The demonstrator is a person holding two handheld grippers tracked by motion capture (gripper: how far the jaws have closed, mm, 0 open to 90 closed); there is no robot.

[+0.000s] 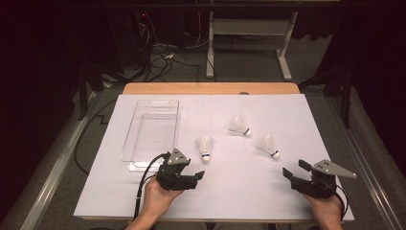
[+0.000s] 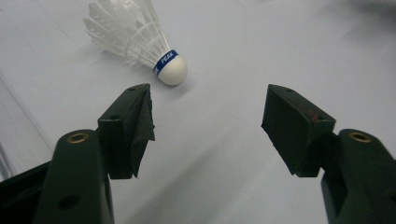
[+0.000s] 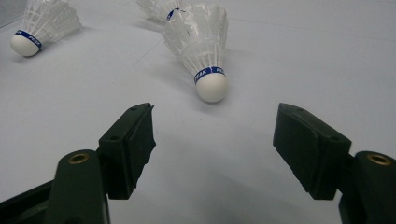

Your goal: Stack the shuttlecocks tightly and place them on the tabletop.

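Note:
Three white feather shuttlecocks with blue bands lie on the white table cover: a left one (image 1: 204, 147), a middle one (image 1: 239, 126) and a right one (image 1: 268, 145). My left gripper (image 1: 200, 177) is open near the front, just below the left shuttlecock (image 2: 135, 35), which lies ahead of my left gripper (image 2: 208, 116) and a little to its left, cork toward me. My right gripper (image 1: 295, 168) is open at the front right. In the right gripper view the right shuttlecock (image 3: 201, 46) lies just beyond my right gripper (image 3: 215, 130), with the others (image 3: 42, 23) (image 3: 161, 9) farther off.
An empty clear plastic tray (image 1: 128, 139) stands at the left of the table cover (image 1: 249, 196), right behind my left hand. A wooden table edge (image 1: 210, 88) shows at the back. Cables and table legs are on the floor beyond.

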